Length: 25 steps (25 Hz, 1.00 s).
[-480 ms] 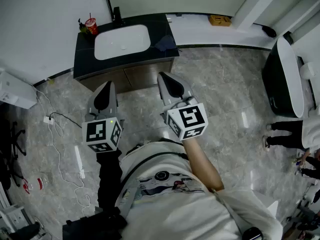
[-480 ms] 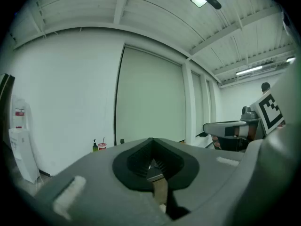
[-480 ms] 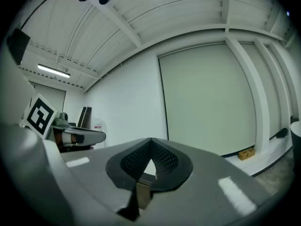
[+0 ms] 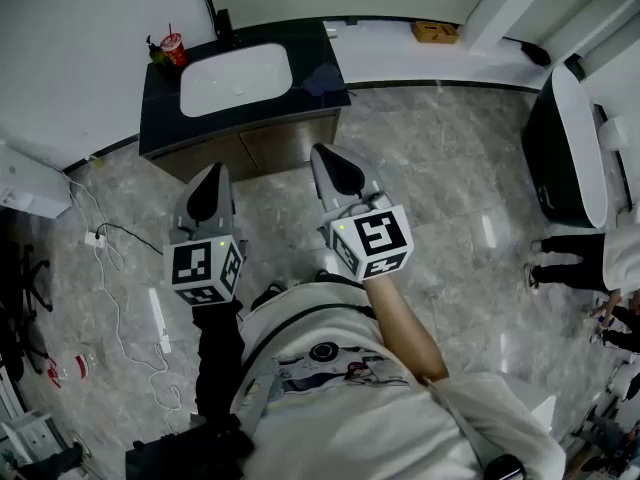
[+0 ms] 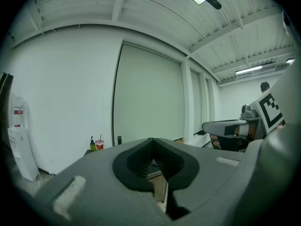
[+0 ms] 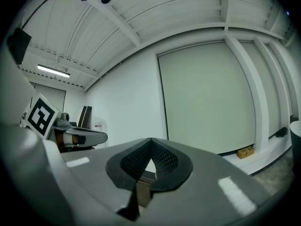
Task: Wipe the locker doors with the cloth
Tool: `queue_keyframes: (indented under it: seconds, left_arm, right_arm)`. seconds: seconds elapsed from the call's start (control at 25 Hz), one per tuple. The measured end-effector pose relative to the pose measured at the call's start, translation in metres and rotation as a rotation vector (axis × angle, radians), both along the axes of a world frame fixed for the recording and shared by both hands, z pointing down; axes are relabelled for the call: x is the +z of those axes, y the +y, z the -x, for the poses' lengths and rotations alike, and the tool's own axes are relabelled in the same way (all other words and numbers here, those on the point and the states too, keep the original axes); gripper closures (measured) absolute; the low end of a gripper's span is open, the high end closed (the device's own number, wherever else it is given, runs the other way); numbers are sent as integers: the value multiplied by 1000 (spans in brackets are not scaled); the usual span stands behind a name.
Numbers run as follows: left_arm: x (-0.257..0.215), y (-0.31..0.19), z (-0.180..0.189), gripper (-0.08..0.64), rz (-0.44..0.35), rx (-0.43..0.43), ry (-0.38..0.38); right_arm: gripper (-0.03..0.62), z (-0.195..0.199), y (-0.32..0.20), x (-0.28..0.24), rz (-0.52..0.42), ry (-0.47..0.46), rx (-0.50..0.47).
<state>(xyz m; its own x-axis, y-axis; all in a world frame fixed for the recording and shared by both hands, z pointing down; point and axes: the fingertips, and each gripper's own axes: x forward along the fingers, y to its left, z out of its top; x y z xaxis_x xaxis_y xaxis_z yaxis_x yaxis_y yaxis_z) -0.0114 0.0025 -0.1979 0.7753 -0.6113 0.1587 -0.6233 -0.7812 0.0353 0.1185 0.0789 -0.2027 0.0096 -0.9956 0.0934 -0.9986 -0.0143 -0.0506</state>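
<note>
Sliding slightly up and left in the head view since half a second ago, the vanity [image 4: 160, 103] has shifted while both grippers hold nearly the same places. Its wooden cabinet doors [image 4: 262, 148] face the person, and a dark bluish cloth [image 4: 322, 80] lies untouched on its black top, just right of the white basin [image 4: 236, 78]. Left gripper [image 4: 209, 180] and right gripper [image 4: 332, 164] point towards the doors, well apart from them, jaws closed on nothing; the right forearm is bare and extended, the left sleeved in black. Only the gripper views show the ribbed ceiling; only the head view shows the cloth. Grey marble floor [image 4: 450, 178] lies open ahead, with white cables [image 4: 115, 268] trailing at left and a bystander's legs [image 4: 562, 258] at right
</note>
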Motion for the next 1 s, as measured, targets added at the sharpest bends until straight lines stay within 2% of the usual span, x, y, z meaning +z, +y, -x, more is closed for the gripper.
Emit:
queue_keyframes:
  seconds: [0.32,0.6,1.0]
  left_arm:
    - [11,4,-18,558,30,-20,-8]
    - [22,13,-38,557,61,-29,-48]
    - [31,9,-47,558,71,-42,-84]
  right_arm:
    - [589,-15,5,5,8,-12,-43]
    - [589,-32,14,9,24,-24,-82]
    - [589,-55,13,28,54,-61,-76]
